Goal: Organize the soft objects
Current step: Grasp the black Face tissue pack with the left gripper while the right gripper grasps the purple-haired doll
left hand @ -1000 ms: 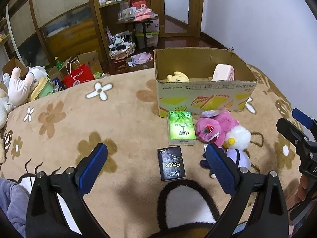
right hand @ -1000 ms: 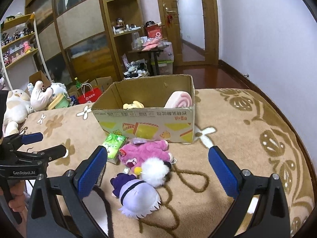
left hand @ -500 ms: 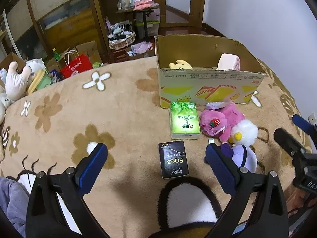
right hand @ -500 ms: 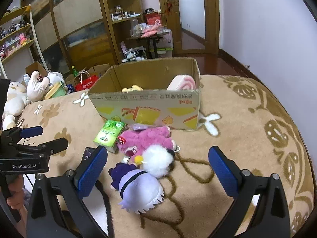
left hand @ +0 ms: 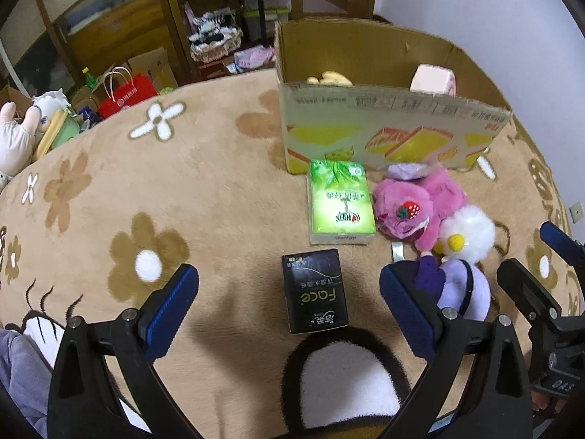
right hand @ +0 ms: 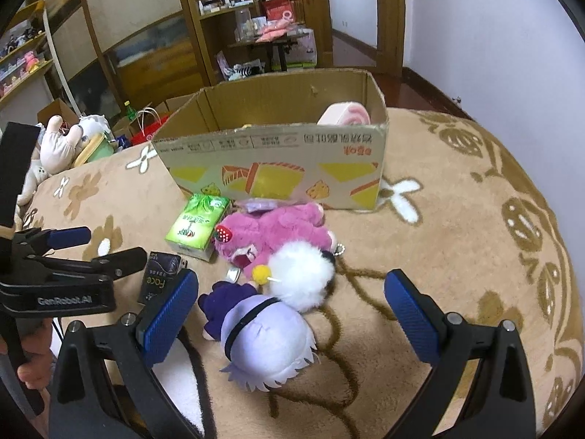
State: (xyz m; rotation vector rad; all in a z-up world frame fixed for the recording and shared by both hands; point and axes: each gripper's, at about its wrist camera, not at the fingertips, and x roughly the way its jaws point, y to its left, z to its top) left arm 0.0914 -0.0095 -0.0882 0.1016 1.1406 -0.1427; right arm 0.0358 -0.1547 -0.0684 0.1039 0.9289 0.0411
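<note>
- Hovering low over the plush blanket (left hand: 219, 183), the left gripper (left hand: 289, 314) has its blue-padded jaws spread wide and holds nothing; a black tissue pack (left hand: 315, 295) printed "Face" lies flat between the two fingers
- Spread just as wide and equally empty, the right gripper (right hand: 292, 314) sits over a purple-and-lilac plush (right hand: 263, 333) that lies on its side, dark purple at one end, pale lilac with a black band and a fringed edge at the other
- Touching that plush on its far side is a fluffy white plush (right hand: 305, 278) with a yellow pompom, and pressed against it a pink plush (right hand: 278, 234) wearing a strawberry on its head
- Beside the pink plush lies a green tissue pack (left hand: 342, 201), flat, its far end near the box
- Behind all of these stands an open cardboard box (right hand: 278, 168) printed with yellow cake and cheese shapes; inside, a pink roll-shaped plush (right hand: 345, 115) rests against the right-hand corner and a yellow plush (left hand: 329, 79) peeks above the rim at the other side
- More stuffed toys (left hand: 18, 135) sit off the blanket's left edge
</note>
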